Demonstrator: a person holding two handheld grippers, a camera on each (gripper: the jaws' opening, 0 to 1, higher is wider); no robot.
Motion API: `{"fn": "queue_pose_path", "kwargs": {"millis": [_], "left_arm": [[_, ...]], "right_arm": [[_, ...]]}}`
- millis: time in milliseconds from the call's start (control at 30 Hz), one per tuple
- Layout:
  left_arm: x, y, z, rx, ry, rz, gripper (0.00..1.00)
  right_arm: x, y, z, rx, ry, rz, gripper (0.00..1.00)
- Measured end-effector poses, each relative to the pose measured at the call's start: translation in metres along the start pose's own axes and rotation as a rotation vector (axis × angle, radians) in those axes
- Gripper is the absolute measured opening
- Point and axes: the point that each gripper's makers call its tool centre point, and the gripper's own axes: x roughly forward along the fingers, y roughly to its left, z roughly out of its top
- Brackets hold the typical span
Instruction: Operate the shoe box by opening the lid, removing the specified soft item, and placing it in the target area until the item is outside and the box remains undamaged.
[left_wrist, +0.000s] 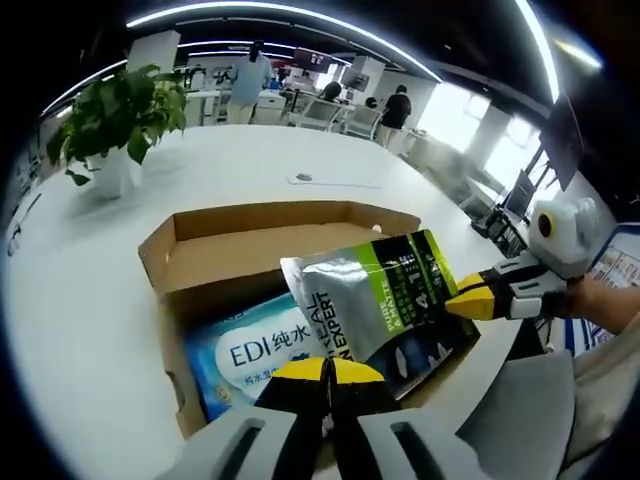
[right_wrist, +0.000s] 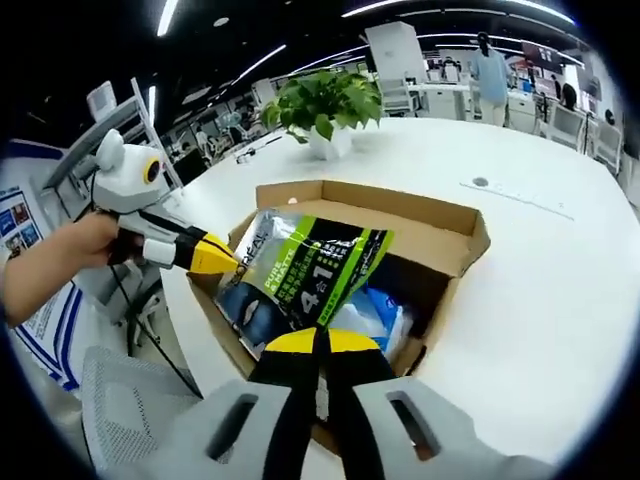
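An open cardboard shoe box (left_wrist: 250, 225) (right_wrist: 400, 215) sits on a white table (left_wrist: 80, 280) (right_wrist: 540, 280). A silver and green pouch (left_wrist: 380, 300) (right_wrist: 300, 265) is lifted over the box, tilted. My right gripper (right_wrist: 320, 342) (left_wrist: 462, 303) is shut on one edge of the pouch. My left gripper (left_wrist: 325, 368) (right_wrist: 222, 260) has its jaws together at the pouch's opposite corner, by the box's near wall; whether it pinches anything is unclear. A blue and white soft pack (left_wrist: 250, 355) (right_wrist: 375, 310) lies inside the box under the pouch.
A potted plant (left_wrist: 115, 115) (right_wrist: 325, 105) stands on the table beyond the box. A grey mesh chair (right_wrist: 120, 400) is beside the table's near edge. People and desks are far in the background.
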Motion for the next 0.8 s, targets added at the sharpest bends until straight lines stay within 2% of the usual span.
{"fn": "queue_pose_path", "kwargs": {"millis": [200, 467, 800], "left_arm": [[0.010, -0.021, 0.012, 0.025, 0.005, -0.021, 0.00], [0.025, -0.049, 0.023, 0.043, 0.011, -0.055, 0.00], [0.043, -0.075, 0.030, 0.052, 0.019, -0.076, 0.00]], "right_arm": [[-0.019, -0.015, 0.000, 0.071, -0.015, -0.029, 0.00], [-0.043, -0.039, -0.001, 0.111, -0.024, -0.077, 0.00], [-0.063, -0.063, -0.004, 0.135, -0.020, -0.114, 0.00]]}}
